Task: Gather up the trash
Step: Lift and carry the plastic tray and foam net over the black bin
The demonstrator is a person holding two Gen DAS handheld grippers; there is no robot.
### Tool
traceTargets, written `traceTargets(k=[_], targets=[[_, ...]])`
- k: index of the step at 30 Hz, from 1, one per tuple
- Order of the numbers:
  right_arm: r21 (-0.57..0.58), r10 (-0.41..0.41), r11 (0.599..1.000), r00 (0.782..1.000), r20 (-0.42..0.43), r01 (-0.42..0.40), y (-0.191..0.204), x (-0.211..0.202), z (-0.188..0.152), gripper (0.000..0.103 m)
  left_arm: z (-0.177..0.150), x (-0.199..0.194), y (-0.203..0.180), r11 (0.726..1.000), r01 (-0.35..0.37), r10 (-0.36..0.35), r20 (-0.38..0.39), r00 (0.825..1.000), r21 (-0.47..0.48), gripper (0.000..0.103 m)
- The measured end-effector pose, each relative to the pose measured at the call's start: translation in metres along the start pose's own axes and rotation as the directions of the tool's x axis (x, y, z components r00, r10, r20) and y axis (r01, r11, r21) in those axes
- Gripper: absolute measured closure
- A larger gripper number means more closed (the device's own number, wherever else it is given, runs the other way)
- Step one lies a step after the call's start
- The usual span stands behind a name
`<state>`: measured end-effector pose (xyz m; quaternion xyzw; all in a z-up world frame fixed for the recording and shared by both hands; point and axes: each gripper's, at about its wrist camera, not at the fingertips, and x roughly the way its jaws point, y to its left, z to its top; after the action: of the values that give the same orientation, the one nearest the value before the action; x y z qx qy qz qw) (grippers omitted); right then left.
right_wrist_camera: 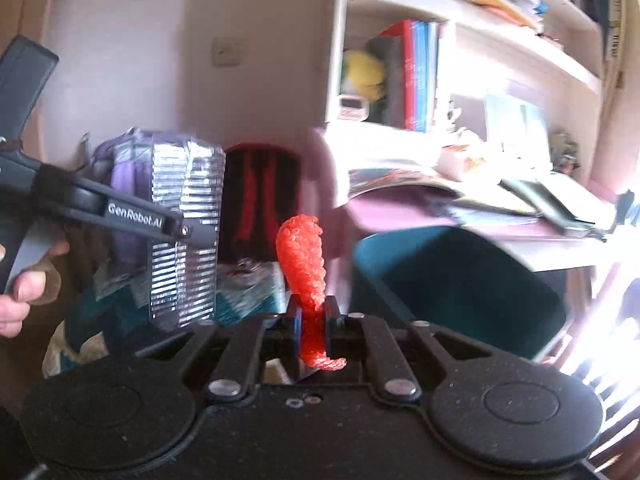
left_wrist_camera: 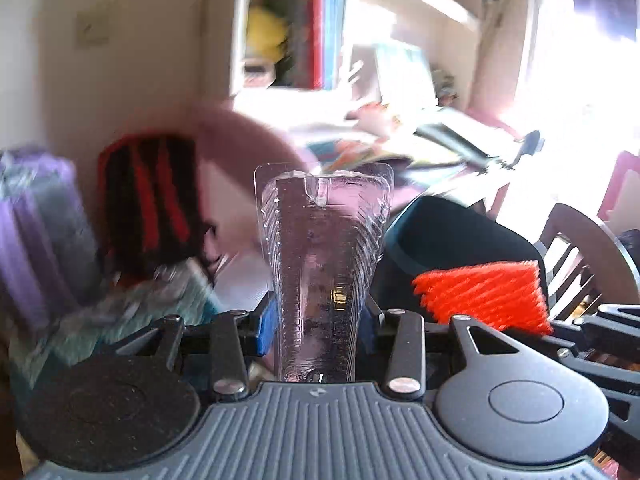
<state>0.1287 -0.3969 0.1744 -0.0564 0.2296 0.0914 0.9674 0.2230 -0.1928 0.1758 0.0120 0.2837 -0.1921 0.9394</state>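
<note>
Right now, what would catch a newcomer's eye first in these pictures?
A bright orange-red mesh scrap stands pinched in the right gripper, dead centre. The left gripper clamps a clear ribbed plastic tray, seen again at left of the right view. A dark teal bin gapes just beyond.

A white desk under white wall shelves carries a loose spread of open magazines and papers (blurred, so titles cannot be read), with a dark flat booklet lying near its right end.
</note>
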Motion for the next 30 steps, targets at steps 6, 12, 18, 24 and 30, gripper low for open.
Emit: traceTargets(k=[6, 12, 18, 24, 30], targets=[[0.02, -0.068, 0.997, 0.997, -0.044, 0.069, -0.043, -0.006, 0.025, 0.094, 0.052, 0.001, -0.054, 0.997, 0.068, -0.071, 0.056, 0.996, 0.045, 0.063], [0.04, -0.092, 0.994, 0.987, -0.129, 0.098, -0.079, 0.004, 0.039, 0.094, 0.09, 0.02, -0.1, 0.987, 0.148, -0.152, 0.065, 0.986, 0.06, 0.063], [0.04, -0.107, 0.992, 0.969, -0.225, 0.119, -0.1, 0.031, 0.029, 0.094, 0.097, 0.064, -0.137, 0.98, 0.187, -0.186, -0.021, 0.982, 0.071, 0.062], [0.036, -0.107, 0.992, 0.948, -0.299, 0.124, -0.119, 0.06, 0.013, 0.094, 0.078, 0.131, -0.141, 0.986, 0.153, -0.14, -0.162, 0.977, 0.073, 0.062], [0.042, -0.08, 0.994, 0.933, -0.352, 0.101, -0.129, 0.09, -0.002, 0.094, 0.056, 0.177, -0.145, 0.986, 0.132, -0.101, -0.264, 0.959, 0.102, 0.061]])
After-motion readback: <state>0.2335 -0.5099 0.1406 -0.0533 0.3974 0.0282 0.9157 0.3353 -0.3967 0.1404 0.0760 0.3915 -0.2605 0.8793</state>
